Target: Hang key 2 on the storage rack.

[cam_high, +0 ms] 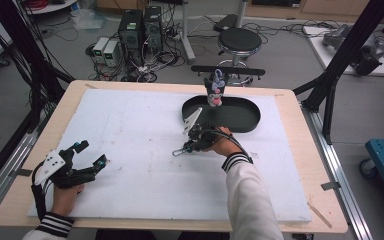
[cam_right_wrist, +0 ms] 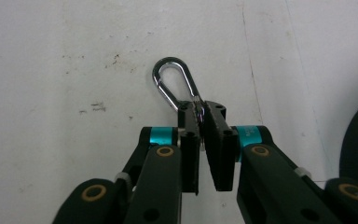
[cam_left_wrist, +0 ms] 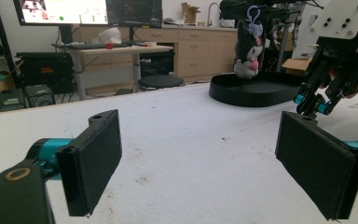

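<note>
1. The left gripper point(cam_high: 87, 156) rests low at the near left of the white surface point(cam_high: 130, 125), jaws wide apart and empty.
2. At mid-surface, the right gripper point(cam_right_wrist: 199, 116) pinches a silver carabiner point(cam_right_wrist: 172, 84) by one end, just above the foam.
3. Beyond it, a plush keychain toy point(cam_high: 215, 90) stands in the black oval tray point(cam_high: 245, 117); the likely next move is bringing the carabiner to the toy's loop.

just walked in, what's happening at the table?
A person holds a gripper in each hand. The right gripper is shut on a silver carabiner over the white mat, near the black tray where a plush keychain stands. The left gripper is open and holds nothing.
</note>
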Action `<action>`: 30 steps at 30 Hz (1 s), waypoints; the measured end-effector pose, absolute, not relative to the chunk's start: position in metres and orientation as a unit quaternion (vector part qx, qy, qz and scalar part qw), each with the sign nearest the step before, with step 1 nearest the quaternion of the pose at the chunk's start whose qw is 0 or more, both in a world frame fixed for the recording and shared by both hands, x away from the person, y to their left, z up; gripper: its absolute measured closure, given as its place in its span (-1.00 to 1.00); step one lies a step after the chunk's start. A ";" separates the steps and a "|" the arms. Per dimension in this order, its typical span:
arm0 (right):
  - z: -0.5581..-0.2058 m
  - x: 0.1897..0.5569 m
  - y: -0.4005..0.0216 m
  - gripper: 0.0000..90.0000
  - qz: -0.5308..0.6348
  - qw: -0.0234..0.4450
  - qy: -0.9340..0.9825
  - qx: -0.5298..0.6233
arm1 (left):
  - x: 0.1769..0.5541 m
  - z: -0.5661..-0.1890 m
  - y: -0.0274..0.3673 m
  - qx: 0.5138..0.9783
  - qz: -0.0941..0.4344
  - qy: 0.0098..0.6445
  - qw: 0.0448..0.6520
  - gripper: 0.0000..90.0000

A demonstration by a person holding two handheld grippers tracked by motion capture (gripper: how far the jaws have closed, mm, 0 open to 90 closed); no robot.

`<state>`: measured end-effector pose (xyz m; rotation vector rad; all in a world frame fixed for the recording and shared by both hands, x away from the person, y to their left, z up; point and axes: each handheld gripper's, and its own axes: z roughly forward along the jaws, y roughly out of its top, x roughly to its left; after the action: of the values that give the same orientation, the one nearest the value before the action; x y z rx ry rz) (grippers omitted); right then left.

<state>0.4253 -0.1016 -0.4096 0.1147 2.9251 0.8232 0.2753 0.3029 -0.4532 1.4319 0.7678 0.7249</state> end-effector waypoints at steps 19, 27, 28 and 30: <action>-0.403 0.425 -0.103 0.95 0.288 0.060 0.954 0.060 | 0.275 -0.453 0.303 0.625 0.316 0.337 0.630 -0.67; -0.386 0.424 -0.113 0.96 0.323 0.073 0.939 0.089 | 0.275 -0.453 0.303 0.625 0.317 0.335 0.630 -0.67; -0.384 0.424 -0.116 0.96 0.331 0.070 0.936 0.098 | 0.275 -0.453 0.303 0.627 0.316 0.334 0.629 -0.67; -0.381 0.424 -0.119 0.97 0.340 0.069 0.931 0.111 | 0.275 -0.453 0.303 0.627 0.316 0.334 0.629 -0.67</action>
<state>0.4238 -0.1191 -0.3810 0.3336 2.8039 1.0221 0.2750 0.3028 -0.4532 1.4364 0.7645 0.7250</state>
